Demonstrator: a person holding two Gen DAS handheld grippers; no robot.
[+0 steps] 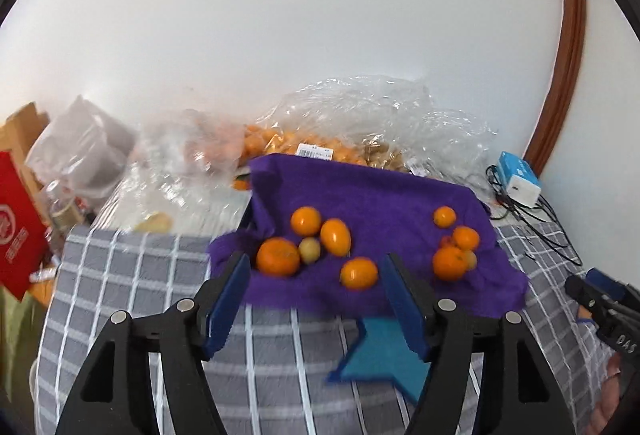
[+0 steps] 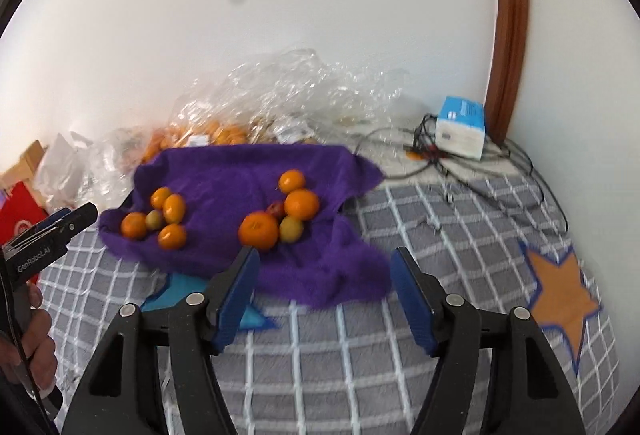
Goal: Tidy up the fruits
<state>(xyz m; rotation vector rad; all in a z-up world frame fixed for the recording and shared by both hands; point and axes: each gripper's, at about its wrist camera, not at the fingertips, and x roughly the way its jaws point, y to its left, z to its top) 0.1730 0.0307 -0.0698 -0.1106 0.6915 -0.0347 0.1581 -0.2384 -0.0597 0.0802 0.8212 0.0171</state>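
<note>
A purple cloth (image 1: 376, 195) (image 2: 248, 171) lies over a tray on the checked table. Two clusters of fruit sit on it: a left group of oranges (image 1: 278, 257) (image 2: 134, 225) with a small greenish fruit (image 1: 310, 250), and a right group (image 1: 450, 263) (image 2: 258, 231) with a yellow-green fruit (image 2: 291, 229) and a reddish one (image 2: 276, 209). My left gripper (image 1: 316, 275) is open and empty just in front of the left group. My right gripper (image 2: 324, 267) is open and empty in front of the right group, over the cloth's near edge.
Clear plastic bags with more oranges (image 1: 280, 143) (image 2: 208, 133) lie behind the cloth. A blue-white box with cables (image 1: 520, 179) (image 2: 460, 133) sits at the back right. A teal star patch (image 1: 384, 355) and an orange star patch (image 2: 560, 291) mark the tablecloth. A red box (image 1: 16, 231) stands at left.
</note>
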